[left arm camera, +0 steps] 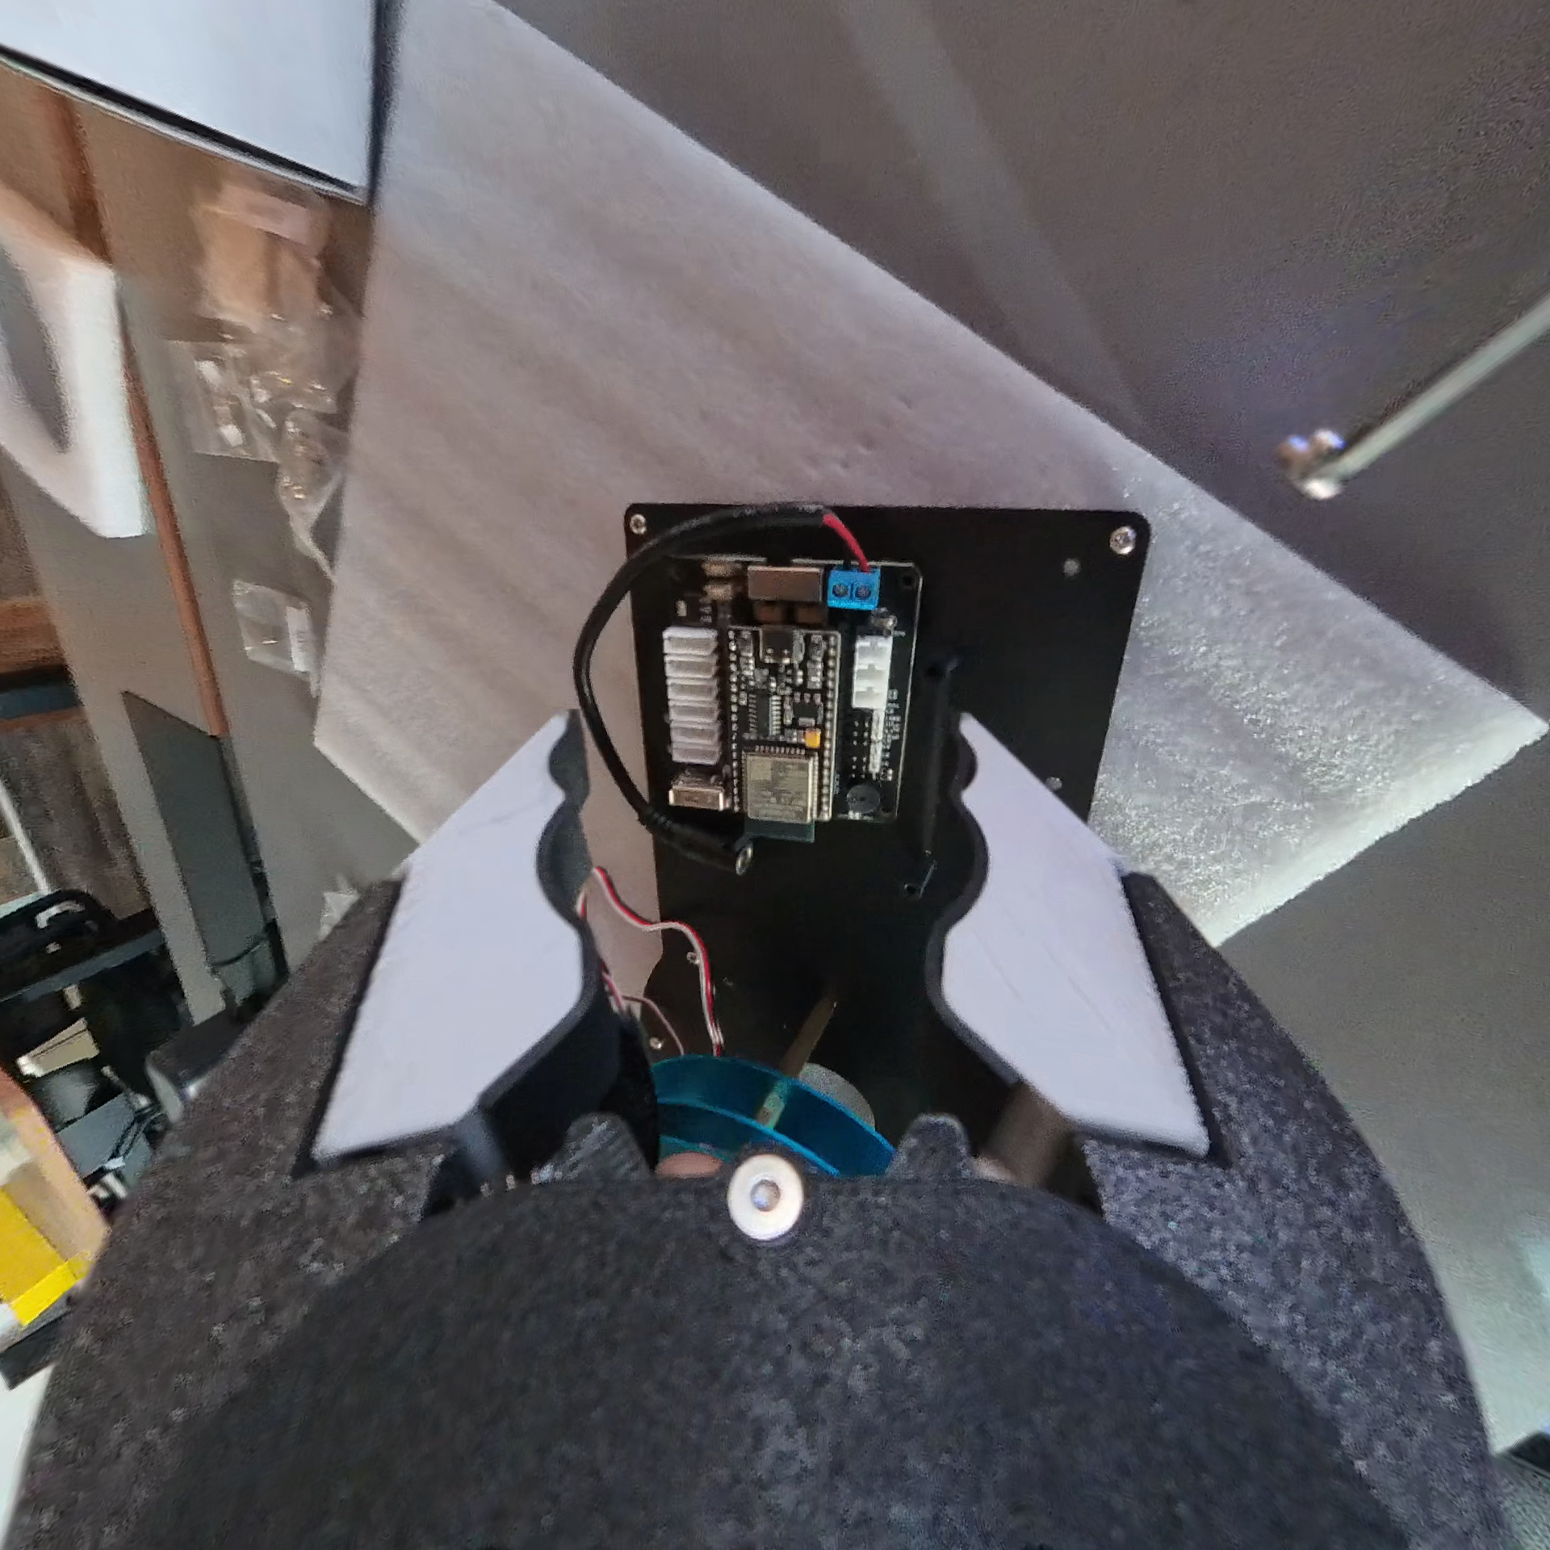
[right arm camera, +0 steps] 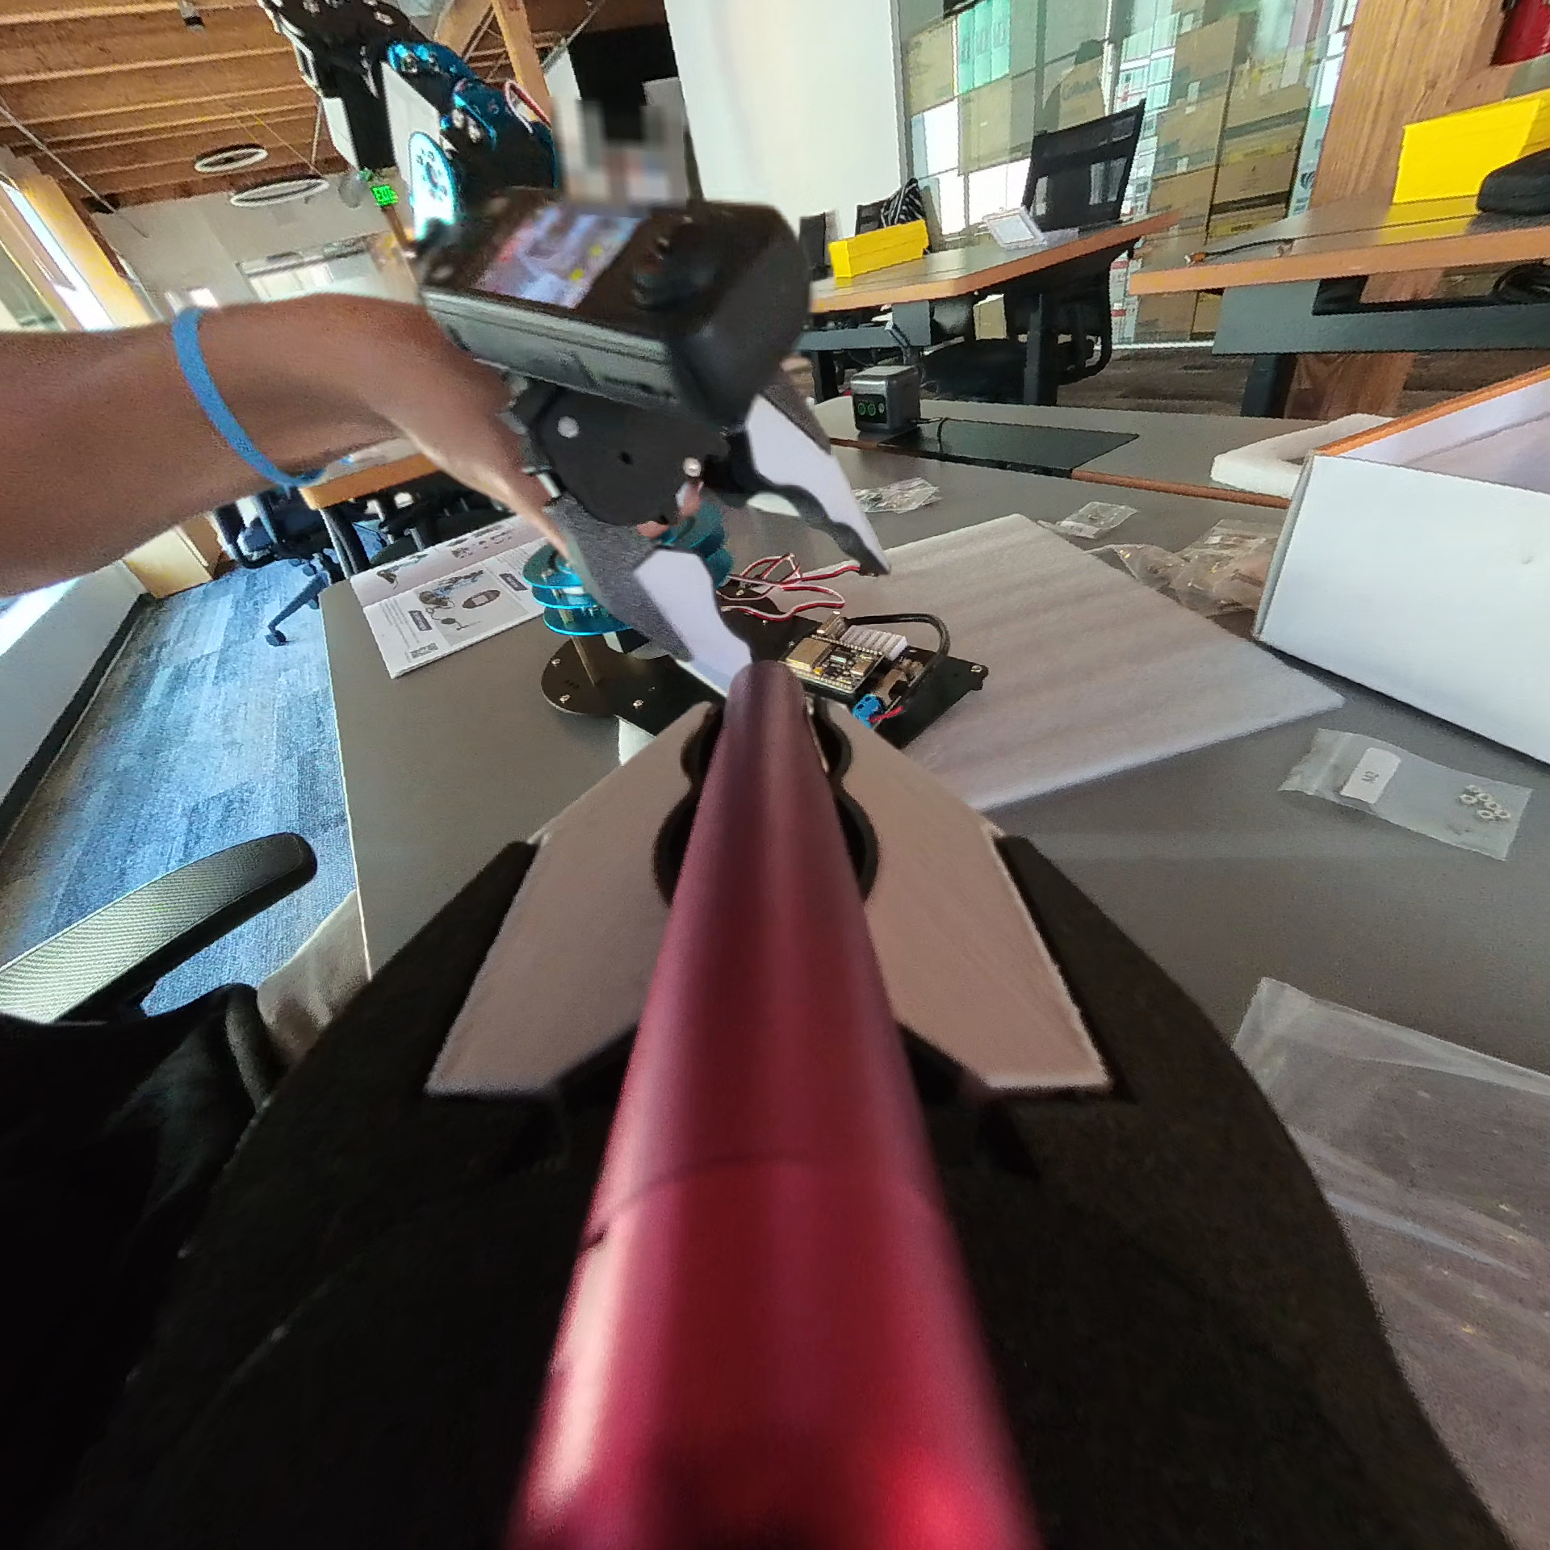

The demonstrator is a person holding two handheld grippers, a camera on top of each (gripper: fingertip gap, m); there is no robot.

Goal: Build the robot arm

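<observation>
Red tool handle (right arm camera: 755,1090) pinched in right gripper (right arm camera: 767,713); left gripper (left arm camera: 767,805) spread wide.

Left gripper poised over black base plate (left arm camera: 1006,637) bearing circuit board (left arm camera: 788,696), blue turntable (left arm camera: 755,1124) near its palm; red handle aimed at the board, above white foam sheet (right arm camera: 1090,654).

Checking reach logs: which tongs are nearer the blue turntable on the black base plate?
Left. The left tongs hang open directly over the blue turntable, fingers straddling it. The right tongs sit farther back, shut on a red tool handle aimed toward the circuit board.
</observation>
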